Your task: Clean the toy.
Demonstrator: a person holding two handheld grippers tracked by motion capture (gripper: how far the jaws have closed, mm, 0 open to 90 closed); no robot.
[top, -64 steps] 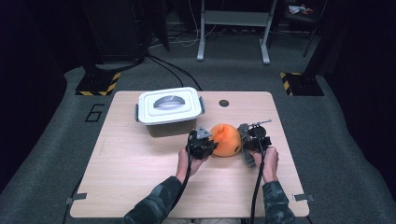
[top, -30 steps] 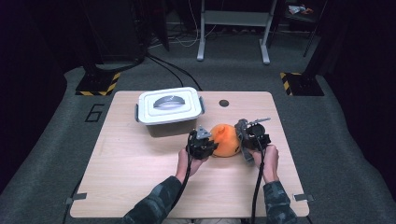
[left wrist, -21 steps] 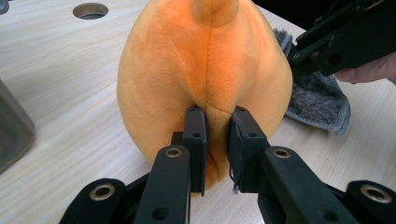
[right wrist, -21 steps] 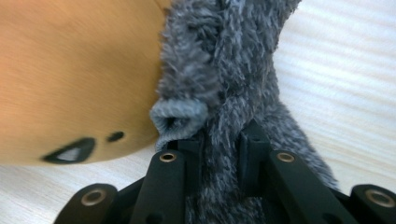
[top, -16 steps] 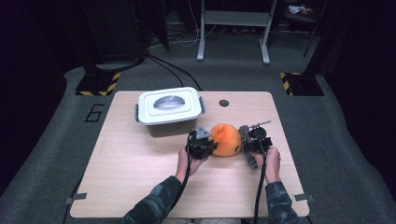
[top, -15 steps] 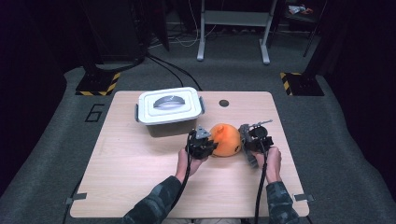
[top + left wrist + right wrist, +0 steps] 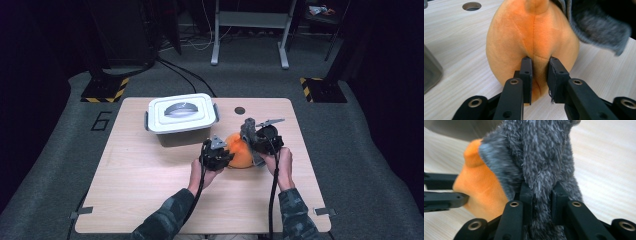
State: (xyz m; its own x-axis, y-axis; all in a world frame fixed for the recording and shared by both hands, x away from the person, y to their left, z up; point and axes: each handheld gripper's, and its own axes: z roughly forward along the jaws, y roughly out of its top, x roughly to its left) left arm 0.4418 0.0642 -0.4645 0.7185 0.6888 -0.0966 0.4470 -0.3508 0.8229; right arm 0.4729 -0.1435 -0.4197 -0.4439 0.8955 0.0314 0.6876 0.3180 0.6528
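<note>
Farthest left on the table [image 7: 150, 190] sits the white box [image 7: 181, 120], lid on, well clear of my hands. Just right of it and nearer me, my left gripper [image 7: 217, 155] comes in at the orange toy [image 7: 239, 151] from its left side. In the left gripper view my left jaws are pressed in on a fold of the orange plush [image 7: 531, 42] along its seam, pinching it with a narrow strip of fabric between the pads. The toy rests on the wood near the middle of the table, slightly right of centre, between my two grippers.

On its right side hangs the grey fur [image 7: 248, 135], a fuzzy part joined to the orange body; in the left gripper view it drapes over the toy's upper right [image 7: 599, 27]. My right gripper [image 7: 257, 145] has hold of this fur: in the right gripper view my right jaws are closed on a thick tuft of the grey fur [image 7: 541, 157], which rises up between them, with the orange body [image 7: 481, 182] showing to the left.

Beyond the toy, a small round hole [image 7: 240, 110] is set in the tabletop.
</note>
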